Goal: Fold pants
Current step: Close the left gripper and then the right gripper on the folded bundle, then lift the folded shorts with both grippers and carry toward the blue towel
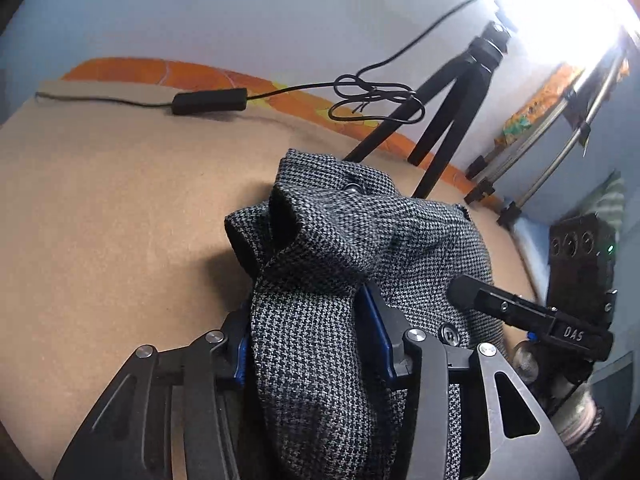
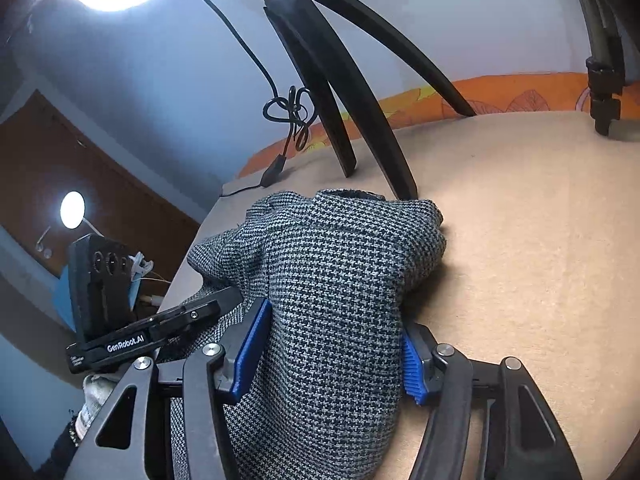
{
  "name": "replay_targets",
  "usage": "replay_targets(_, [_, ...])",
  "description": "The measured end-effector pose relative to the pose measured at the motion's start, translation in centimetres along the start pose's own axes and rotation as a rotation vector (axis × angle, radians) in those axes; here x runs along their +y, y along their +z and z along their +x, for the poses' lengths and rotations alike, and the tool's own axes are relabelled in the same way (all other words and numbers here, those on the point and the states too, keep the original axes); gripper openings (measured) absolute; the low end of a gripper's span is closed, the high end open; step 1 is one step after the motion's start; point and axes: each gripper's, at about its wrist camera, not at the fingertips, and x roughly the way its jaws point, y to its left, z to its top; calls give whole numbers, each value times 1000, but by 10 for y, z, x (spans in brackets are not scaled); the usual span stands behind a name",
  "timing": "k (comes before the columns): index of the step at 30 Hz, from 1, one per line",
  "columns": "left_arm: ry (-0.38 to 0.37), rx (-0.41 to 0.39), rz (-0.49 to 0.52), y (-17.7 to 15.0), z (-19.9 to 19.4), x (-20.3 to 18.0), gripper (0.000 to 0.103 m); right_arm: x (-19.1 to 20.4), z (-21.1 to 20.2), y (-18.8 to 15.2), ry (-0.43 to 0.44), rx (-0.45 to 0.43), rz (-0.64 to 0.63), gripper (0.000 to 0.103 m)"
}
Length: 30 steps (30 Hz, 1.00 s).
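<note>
Pants, grey houndstooth woven fabric [image 1: 352, 240], bunched on the tan table [image 1: 100, 200]; left gripper [image 1: 308, 336] clamps one thick fold, right gripper [image 2: 332, 344] pinches another beside the black tripod [image 2: 340, 92].

Strong fisheye in both views: dark vignette in the corners, straight edges bow near the rims. Blown-out glare top right in the left wrist view, top left in the right wrist view, washing out nearby detail. Second small round lamp [image 2: 72, 209] glows at left. Tabletop [image 1: 100, 200] evenly lit; soft shadow left of the pants [image 1: 340, 240]. Centres sharp, edges soft.
</note>
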Motion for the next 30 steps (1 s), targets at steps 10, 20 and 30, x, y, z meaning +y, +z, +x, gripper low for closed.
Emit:
replay_targets(10, [72, -29, 78, -2, 1, -17, 38, 27, 10, -3, -142, 10, -126, 54])
replay_targets(20, [98, -75, 126, -5, -8, -25, 27, 61, 1, -12, -252, -23, -275, 27])
replay_targets(30, [91, -151, 158, -17, -37, -36, 22, 118, -25, -26, -349, -130, -495, 24])
